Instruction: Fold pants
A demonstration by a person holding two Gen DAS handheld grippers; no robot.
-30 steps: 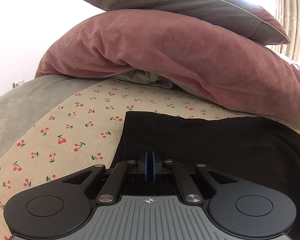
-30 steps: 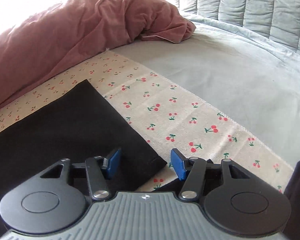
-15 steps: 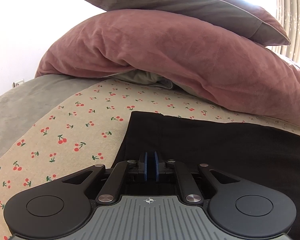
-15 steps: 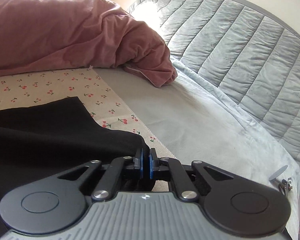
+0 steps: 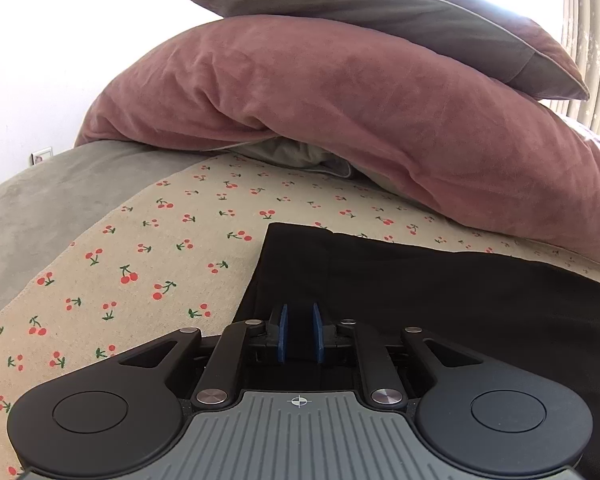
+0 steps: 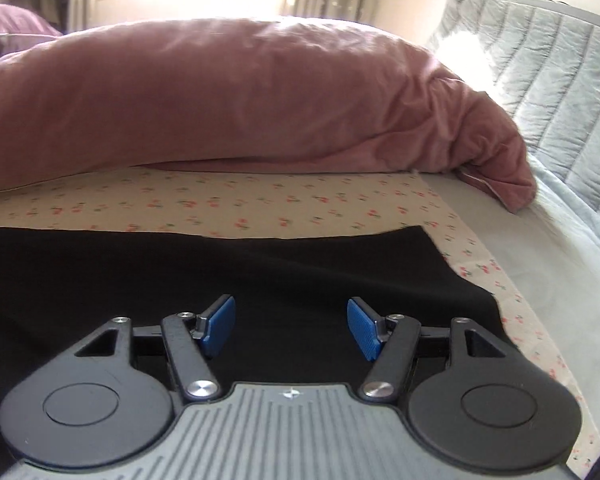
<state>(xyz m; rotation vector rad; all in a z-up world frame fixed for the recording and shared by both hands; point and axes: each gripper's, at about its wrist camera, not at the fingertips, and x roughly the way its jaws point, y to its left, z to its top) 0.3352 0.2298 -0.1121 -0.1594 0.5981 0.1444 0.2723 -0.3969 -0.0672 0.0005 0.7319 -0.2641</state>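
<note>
The black pants (image 5: 440,292) lie flat on the cherry-print cloth (image 5: 140,264) on the bed. In the left wrist view my left gripper (image 5: 299,334) sits low over the pants' left end, its blue pads slightly parted with black fabric showing between them. In the right wrist view the pants (image 6: 260,272) stretch across, with their right end and corner near the cloth's edge. My right gripper (image 6: 291,328) is wide open and empty just above the fabric.
A big pink duvet (image 5: 360,120) and a pillow (image 5: 380,4) are heaped behind the pants, also in the right wrist view (image 6: 240,100). A grey quilted headboard (image 6: 560,72) stands at right. Grey bedsheet (image 6: 560,280) lies beside the cloth.
My left gripper's pads have parted slightly, letting go of the pants. My right gripper, shut on the pants' end half a second ago, has opened wide and swung left to face the duvet.
</note>
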